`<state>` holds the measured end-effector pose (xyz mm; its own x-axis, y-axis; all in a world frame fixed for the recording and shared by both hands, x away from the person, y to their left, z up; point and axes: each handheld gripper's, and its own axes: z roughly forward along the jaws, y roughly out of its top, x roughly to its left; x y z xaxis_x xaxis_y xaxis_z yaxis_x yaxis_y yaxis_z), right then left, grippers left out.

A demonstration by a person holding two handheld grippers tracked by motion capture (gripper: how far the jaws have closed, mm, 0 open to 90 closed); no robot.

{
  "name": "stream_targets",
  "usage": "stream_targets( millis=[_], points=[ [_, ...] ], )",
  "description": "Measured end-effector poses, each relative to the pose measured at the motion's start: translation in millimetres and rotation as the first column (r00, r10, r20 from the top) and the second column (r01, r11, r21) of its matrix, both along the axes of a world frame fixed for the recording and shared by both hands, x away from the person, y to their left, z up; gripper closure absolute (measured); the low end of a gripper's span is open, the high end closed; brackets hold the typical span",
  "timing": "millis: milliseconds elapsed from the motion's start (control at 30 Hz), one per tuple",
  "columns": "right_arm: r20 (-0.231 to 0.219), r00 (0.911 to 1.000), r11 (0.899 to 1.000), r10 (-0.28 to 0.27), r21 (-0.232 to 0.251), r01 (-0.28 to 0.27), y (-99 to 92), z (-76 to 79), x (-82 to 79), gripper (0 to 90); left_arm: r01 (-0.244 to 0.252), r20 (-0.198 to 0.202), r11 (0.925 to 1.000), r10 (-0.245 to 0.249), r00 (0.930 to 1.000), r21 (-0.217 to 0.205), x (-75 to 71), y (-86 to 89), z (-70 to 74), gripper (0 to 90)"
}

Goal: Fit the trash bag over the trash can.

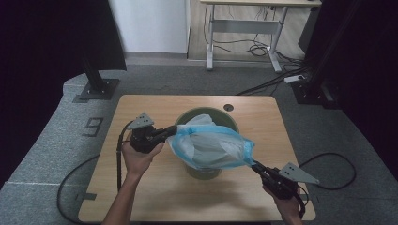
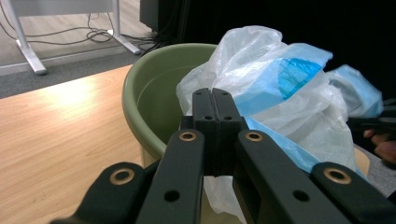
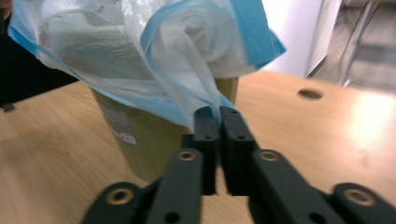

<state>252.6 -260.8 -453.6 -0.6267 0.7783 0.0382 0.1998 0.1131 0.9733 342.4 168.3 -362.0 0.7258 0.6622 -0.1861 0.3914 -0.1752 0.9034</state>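
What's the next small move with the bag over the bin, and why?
Probably pull the two grippers apart and down. The left gripper and right gripper each pinch an edge of the plastic bag, which sits bunched above the green bin, its mouth not yet over the rim.

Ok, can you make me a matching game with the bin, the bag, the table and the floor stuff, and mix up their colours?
Things:
1. bin
2. bag
3. table
4. carpet

Colours:
A. light wood
B. grey
C. olive green
D. see-through white with blue edges

Pairs: 1-C, 2-D, 3-A, 4-B
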Motion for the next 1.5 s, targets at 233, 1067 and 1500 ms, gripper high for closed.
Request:
stream_targets(
  millis=[233, 1067, 1500],
  points=[
    [0.078, 0.9937, 0.997, -0.080, 0.014, 0.079, -25.1, 36.6, -9.2, 64.7, 0.011, 0.009, 0.9999, -0.011, 0.9999, -0.008, -2.8, -1.6, 2.6, 90.0],
    [-0.007, 0.9945, 0.991, 0.105, -0.081, -0.105, 31.0, 65.0, 81.8, 55.1, 0.020, 0.005, 0.9995, -0.020, 0.9998, -0.023, -1.0, 1.9, 2.9, 90.0],
    [-0.029, 0.9850, 0.980, 0.170, -0.104, -0.172, 33.1, 58.8, 100.2, 85.9, 0.020, -0.004, 0.9996, -0.020, 0.9998, -0.022, 1.0, 3.6, 3.3, 90.0]
  ],
)
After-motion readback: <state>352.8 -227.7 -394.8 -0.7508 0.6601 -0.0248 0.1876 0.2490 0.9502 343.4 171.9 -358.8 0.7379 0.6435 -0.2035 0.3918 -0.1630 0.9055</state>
